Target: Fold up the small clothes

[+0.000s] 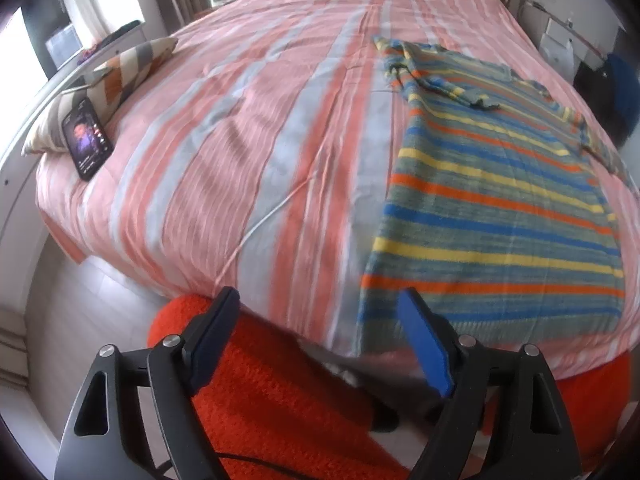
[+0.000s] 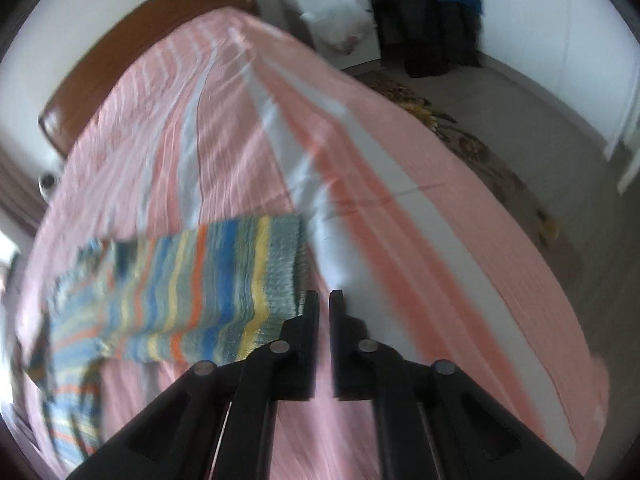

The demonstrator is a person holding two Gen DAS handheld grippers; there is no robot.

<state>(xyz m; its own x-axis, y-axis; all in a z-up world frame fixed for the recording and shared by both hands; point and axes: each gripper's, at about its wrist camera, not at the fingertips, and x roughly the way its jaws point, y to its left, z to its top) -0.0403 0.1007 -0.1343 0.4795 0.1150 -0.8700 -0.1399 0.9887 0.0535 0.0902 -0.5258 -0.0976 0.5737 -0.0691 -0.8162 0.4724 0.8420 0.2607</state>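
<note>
A striped knit top (image 1: 496, 200) in blue, yellow, orange and grey lies flat on the pink striped bed (image 1: 248, 152), on its right side, hem toward me, one sleeve folded across the chest. My left gripper (image 1: 320, 332) is open and empty, at the bed's near edge just left of the hem. In the right wrist view the top (image 2: 192, 292) lies to the left, blurred. My right gripper (image 2: 324, 300) is nearly closed, with a narrow gap and nothing between the fingers, just beside the top's hem edge.
A phone (image 1: 86, 142) leans on a zigzag pillow (image 1: 108, 84) at the bed's left edge. An orange knit fabric (image 1: 260, 392) is below the left gripper. A wooden headboard (image 2: 132, 56), a white bag (image 2: 340, 20) and a floor rug (image 2: 460, 132) lie beyond the bed.
</note>
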